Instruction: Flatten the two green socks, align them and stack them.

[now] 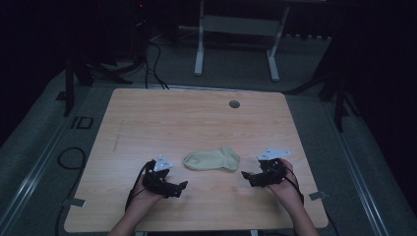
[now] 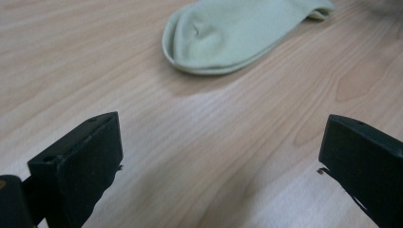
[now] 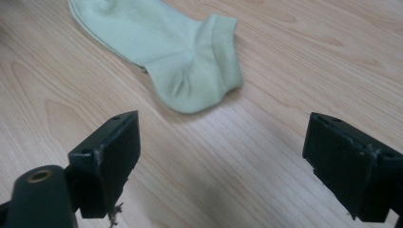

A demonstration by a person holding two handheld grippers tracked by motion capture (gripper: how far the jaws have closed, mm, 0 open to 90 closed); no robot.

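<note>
Bare wooden tabletop (image 1: 196,118) lies open all round my two grippers; between them only the flat pale-green ankle sock (image 1: 212,160) lies in my way.

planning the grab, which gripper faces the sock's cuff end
The right gripper: the ribbed cuff and heel of the sock lie before it; the left gripper faces the rounded toe.

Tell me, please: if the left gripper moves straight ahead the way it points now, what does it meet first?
Probably the toe end of the sock. The left gripper is open, with bare table between it and the sock; since it tilts downward, it might touch the wood first.
</note>
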